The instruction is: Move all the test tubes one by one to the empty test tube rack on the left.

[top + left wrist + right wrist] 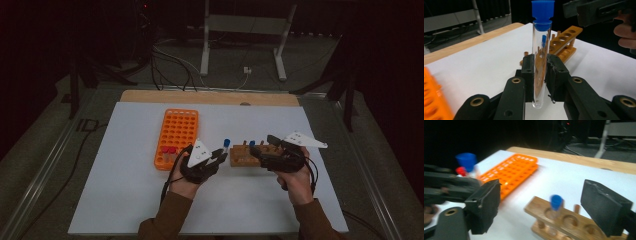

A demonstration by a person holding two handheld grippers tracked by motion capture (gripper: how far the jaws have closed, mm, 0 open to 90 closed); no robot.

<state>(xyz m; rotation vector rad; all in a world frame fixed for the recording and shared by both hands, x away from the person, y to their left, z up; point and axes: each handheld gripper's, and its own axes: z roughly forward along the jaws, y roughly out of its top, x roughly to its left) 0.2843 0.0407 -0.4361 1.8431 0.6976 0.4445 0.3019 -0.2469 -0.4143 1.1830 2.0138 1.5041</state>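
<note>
On the white counter, near its middle, the left gripper pinches a clear tube with a blue cap. In the left gripper view the tube stands upright between the two black fingers, which press on its lower part from both sides; its rounded bottom hangs just below them and its cap rises well above. In the high view the held tube sits between the orange rack on the left and the wooden rack on the right, just beside the wooden one's left end.

The right gripper hovers over the wooden rack with its fingers spread and nothing between them. In the right gripper view its fingers stand wide apart on either side of the wooden rack, where a second blue-capped tube stands upright in a hole near the rack's end. The neighbouring holes look bare.

Two red-capped tubes stand in the near end of the orange rack. A wooden strip runs along the counter's far edge.
</note>
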